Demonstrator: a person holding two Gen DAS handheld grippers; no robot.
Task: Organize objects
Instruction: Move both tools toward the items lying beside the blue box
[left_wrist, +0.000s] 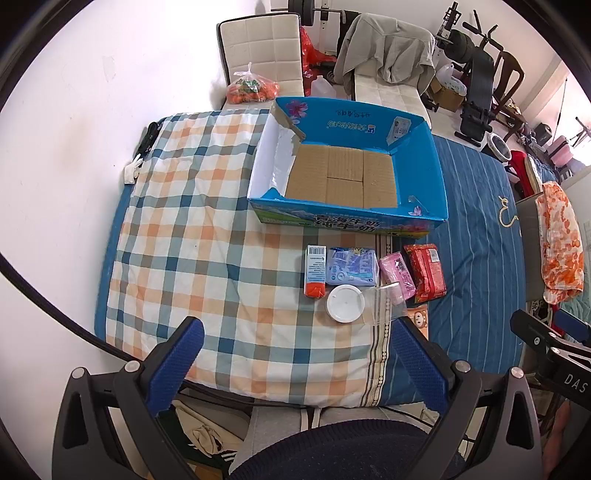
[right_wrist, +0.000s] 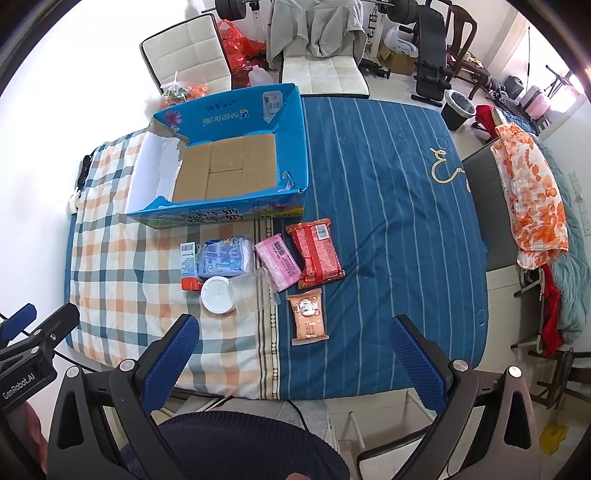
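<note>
Here, line by line, was the scene.
Left gripper (left_wrist: 295, 360): jaws stood wide apart with nothing between them; blue pads (left_wrist: 176, 360) carried a fine dotted grip texture on black arms.
Right gripper (right_wrist: 293, 356): likewise spread wide and bare, same knurled blue pads (right_wrist: 170, 354).
Nearest item: a round white lid (left_wrist: 345, 303) lay flat, touching a clear, crinkled plastic bag (left_wrist: 384, 301).
Row behind it: a slim white carton with an orange end (left_wrist: 315, 271), a soft blue packet (left_wrist: 352, 266), a pink packet (left_wrist: 398, 273) and a glossy red packet (left_wrist: 424, 273), side by side.
Peach packet (right_wrist: 308, 317): flat, rectangular, alone on the blue striped cloth (right_wrist: 388, 221); in the left view the gripper cut off most of it.
Box (left_wrist: 421, 162): open blue cardboard, brown corrugated floor, torn white inner wall on one side, standing just beyond the row.
Bedding: a checked orange-and-blue quilt (left_wrist: 192, 236), soft and slightly rumpled.
Hard to read: the print on the packets was too small to make out.
Foreground: a dark knitted sleeve (right_wrist: 251, 443) hid the lower edge.
</note>
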